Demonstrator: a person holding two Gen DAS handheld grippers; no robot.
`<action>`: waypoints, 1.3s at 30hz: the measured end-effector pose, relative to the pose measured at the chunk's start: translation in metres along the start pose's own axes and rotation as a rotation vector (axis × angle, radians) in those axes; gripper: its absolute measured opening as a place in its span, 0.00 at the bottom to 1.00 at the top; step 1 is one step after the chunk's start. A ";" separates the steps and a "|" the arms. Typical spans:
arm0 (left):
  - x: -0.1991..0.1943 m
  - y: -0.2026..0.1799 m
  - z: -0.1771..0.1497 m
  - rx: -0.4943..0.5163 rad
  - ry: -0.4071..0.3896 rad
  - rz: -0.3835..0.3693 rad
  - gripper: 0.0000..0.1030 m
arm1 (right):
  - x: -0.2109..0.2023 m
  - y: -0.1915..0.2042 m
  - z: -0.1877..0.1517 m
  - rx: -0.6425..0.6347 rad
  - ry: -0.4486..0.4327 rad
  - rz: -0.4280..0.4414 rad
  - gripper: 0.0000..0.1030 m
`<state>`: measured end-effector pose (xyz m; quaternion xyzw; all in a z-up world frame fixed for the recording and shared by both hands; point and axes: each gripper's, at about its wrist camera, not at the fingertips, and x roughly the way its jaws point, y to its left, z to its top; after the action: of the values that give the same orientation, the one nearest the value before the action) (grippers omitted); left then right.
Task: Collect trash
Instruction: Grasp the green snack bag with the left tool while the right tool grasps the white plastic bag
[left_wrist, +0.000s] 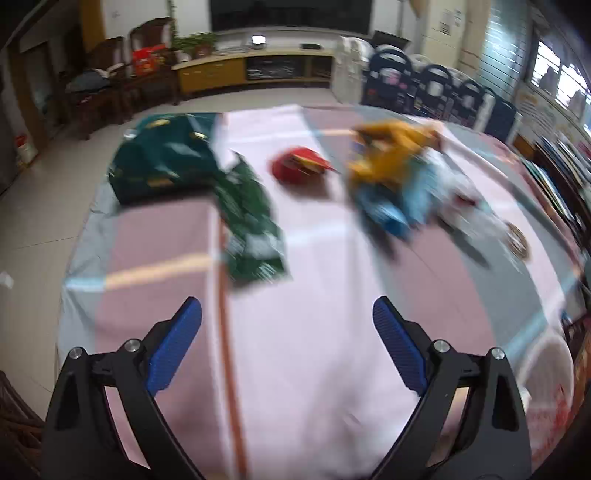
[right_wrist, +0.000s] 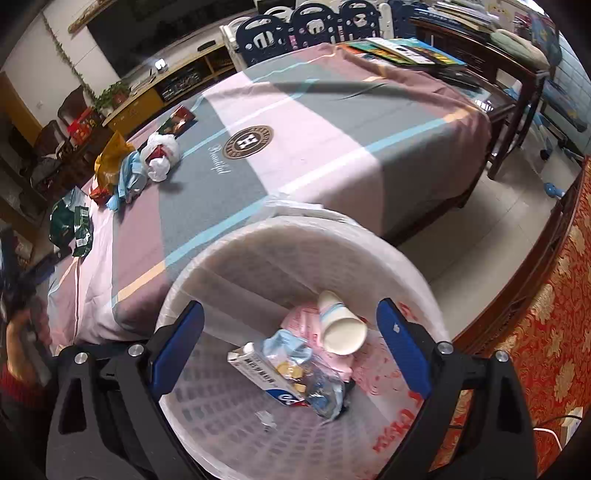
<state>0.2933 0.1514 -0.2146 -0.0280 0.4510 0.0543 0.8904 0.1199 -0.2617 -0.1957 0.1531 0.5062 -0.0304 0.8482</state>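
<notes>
My left gripper (left_wrist: 287, 314) hangs open over the pink and grey tablecloth (left_wrist: 314, 332), nothing between its blue pads. Beyond it lie a dark green bag (left_wrist: 162, 162), a green wrapper (left_wrist: 251, 221), a red wrapper (left_wrist: 299, 164), and a blurred yellow bag (left_wrist: 391, 151) with blue wrappers (left_wrist: 391, 206). My right gripper (right_wrist: 290, 317) stands open above a white lined trash basket (right_wrist: 229, 251). Inside lie a paper cup (right_wrist: 341, 326), a small carton (right_wrist: 264, 373) and a clear wrapper (right_wrist: 317, 384). On the table in that view sit the yellow bag (right_wrist: 110, 155), blue wrappers (right_wrist: 129, 181), a white plastic bag (right_wrist: 160, 153) and green wrappers (right_wrist: 72, 225).
Books (right_wrist: 402, 51) are stacked at the table's far corner. A dark packet (right_wrist: 179, 120) lies near the white bag. Blue and white chairs (right_wrist: 314, 22) stand behind the table. A red patterned cloth (right_wrist: 546, 314) hangs at the right. Wooden cabinets (left_wrist: 255, 70) line the far wall.
</notes>
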 end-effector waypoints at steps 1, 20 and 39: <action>0.013 0.011 0.012 -0.012 -0.009 0.016 0.91 | 0.004 0.007 0.003 -0.006 0.004 0.004 0.89; 0.000 0.021 -0.007 -0.043 -0.051 -0.211 0.19 | 0.083 0.178 0.113 -0.205 -0.131 0.075 0.89; -0.022 0.050 -0.054 -0.156 -0.009 -0.238 0.20 | 0.154 0.216 0.120 -0.444 -0.077 -0.057 0.21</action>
<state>0.2310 0.1939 -0.2292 -0.1504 0.4350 -0.0168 0.8876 0.3407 -0.0751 -0.2269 -0.0527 0.4718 0.0520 0.8786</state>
